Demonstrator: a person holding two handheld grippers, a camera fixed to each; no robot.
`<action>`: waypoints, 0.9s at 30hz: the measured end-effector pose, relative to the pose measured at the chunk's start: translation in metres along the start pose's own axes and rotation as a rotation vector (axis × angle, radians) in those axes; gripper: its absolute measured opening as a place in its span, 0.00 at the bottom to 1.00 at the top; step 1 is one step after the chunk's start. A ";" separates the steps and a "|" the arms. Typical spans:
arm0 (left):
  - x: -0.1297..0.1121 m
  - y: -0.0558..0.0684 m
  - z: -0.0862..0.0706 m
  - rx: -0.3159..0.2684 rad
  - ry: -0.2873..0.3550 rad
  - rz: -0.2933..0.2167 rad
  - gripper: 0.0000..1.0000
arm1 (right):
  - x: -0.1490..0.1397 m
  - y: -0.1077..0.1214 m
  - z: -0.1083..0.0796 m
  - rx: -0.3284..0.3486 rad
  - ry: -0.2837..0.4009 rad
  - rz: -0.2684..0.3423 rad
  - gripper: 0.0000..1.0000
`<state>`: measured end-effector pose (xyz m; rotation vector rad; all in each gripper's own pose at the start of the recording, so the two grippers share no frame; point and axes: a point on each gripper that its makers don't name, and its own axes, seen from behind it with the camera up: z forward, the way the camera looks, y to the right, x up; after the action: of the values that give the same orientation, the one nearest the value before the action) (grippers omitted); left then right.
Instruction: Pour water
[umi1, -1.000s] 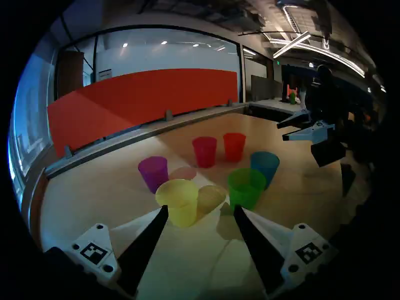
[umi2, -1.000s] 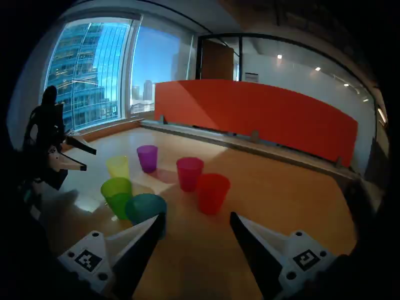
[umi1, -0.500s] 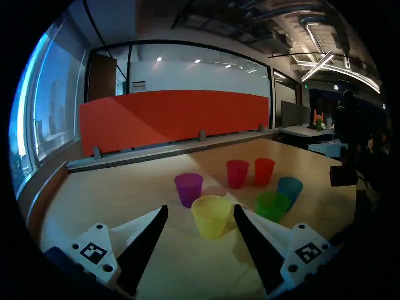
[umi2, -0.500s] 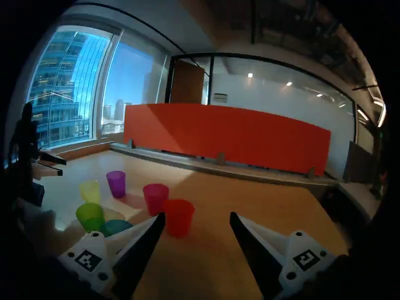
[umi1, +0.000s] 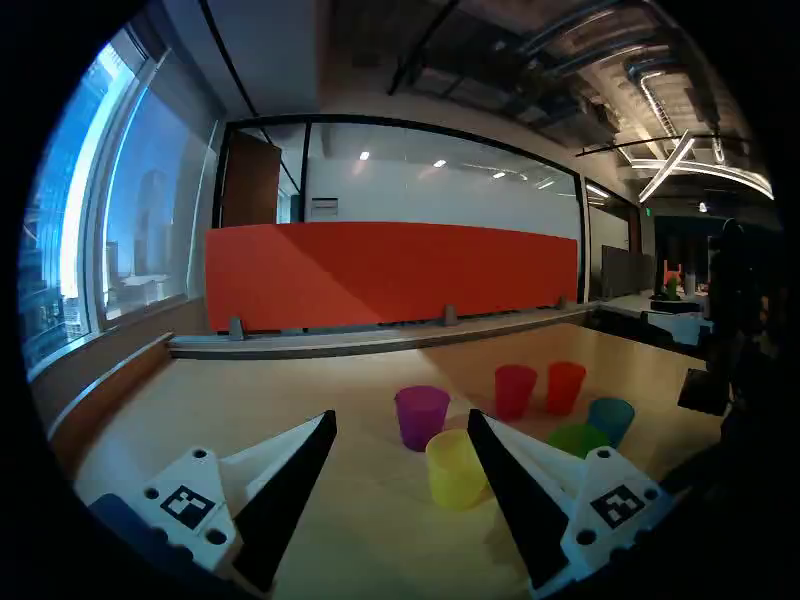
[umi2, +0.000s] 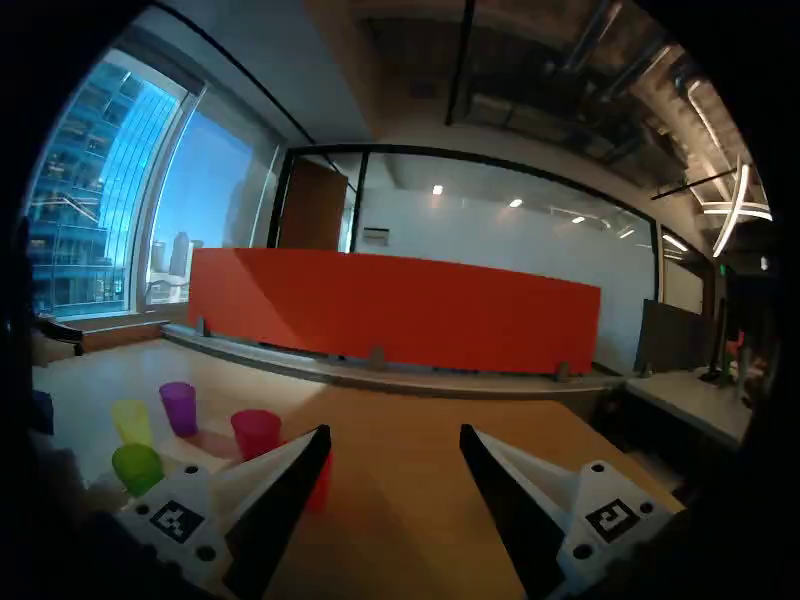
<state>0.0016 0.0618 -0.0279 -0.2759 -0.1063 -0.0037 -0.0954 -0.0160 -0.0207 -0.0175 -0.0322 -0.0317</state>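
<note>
Yellow plastic cup (umi1: 455, 467) on wooden table (umi1: 250, 400), nearest. Purple plastic cup (umi1: 421, 416) just behind; orange partition panel (umi1: 390, 275) along far edge.

both views low over table (umi1: 350, 400) | facing orange partition (umi1: 390, 270) | share cups (umi1: 455, 465)

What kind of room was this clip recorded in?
Probably an open-plan office in a high-rise: a long wooden desk backed by an orange divider panel, a glass-walled room behind it, and tall windows onto city towers.
</note>
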 end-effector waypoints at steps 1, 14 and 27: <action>0.003 -0.002 -0.001 0.010 0.013 0.000 0.97 | 0.001 0.001 0.000 -0.010 0.007 0.006 1.00; 0.019 -0.019 -0.003 0.109 0.123 -0.068 0.98 | 0.018 0.010 -0.009 -0.090 0.085 0.032 1.00; 0.034 -0.029 -0.004 0.184 0.167 -0.009 0.98 | 0.014 0.013 -0.007 -0.094 0.071 0.036 1.00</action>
<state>0.0351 0.0337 -0.0203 -0.0909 0.0578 -0.0258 -0.0806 -0.0039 -0.0274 -0.1106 0.0408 0.0027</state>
